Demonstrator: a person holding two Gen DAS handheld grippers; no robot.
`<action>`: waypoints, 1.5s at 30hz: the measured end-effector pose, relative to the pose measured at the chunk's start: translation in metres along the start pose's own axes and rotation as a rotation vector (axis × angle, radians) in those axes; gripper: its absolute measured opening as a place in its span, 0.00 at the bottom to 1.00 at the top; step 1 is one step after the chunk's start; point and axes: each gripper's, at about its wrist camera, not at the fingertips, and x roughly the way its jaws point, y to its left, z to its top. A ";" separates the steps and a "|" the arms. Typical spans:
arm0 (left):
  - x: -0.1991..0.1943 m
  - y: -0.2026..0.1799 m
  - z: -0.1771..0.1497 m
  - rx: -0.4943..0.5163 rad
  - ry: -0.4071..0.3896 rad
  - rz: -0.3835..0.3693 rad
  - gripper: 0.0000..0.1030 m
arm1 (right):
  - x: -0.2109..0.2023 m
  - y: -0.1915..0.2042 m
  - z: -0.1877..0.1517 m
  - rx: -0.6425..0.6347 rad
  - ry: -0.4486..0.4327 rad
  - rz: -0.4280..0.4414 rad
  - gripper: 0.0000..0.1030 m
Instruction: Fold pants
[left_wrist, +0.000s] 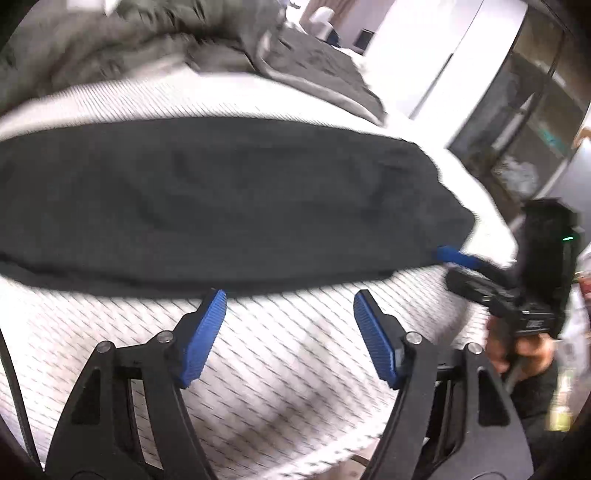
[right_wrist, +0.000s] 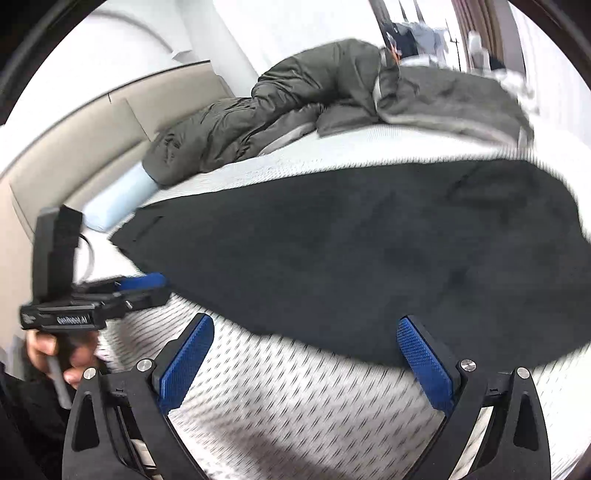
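Dark pants (left_wrist: 221, 203) lie flat in a long band across the white patterned mattress (left_wrist: 277, 369). My left gripper (left_wrist: 289, 295) hovers open just short of their near edge, with nothing between its blue pads. In the right wrist view the pants (right_wrist: 369, 251) fill the middle, and my right gripper (right_wrist: 304, 320) stands wide open at their near edge, its right pad over the cloth's border, gripping nothing. One blue finger (left_wrist: 458, 256) of the right gripper touches the pants' right end. The left gripper's blue finger (right_wrist: 144, 282) sits by the pants' left end. A hand holds each tool.
A grey-green padded jacket (right_wrist: 258, 118) and a grey blanket (right_wrist: 443, 96) lie heaped on the far side of the bed. A light blue pillow (right_wrist: 114, 206) rests against the beige headboard (right_wrist: 74, 147). A glass-fronted cabinet (left_wrist: 535, 110) stands beyond the bed's right edge.
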 end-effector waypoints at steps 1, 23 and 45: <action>0.004 0.001 -0.004 -0.029 0.025 -0.040 0.67 | 0.001 -0.003 -0.007 0.042 0.013 0.020 0.98; 0.050 0.066 0.018 -0.484 -0.130 -0.116 0.04 | 0.066 -0.041 0.008 0.543 -0.134 0.194 0.10; 0.044 0.066 0.023 -0.390 -0.085 -0.133 0.22 | -0.040 -0.154 -0.023 0.838 -0.374 0.036 0.33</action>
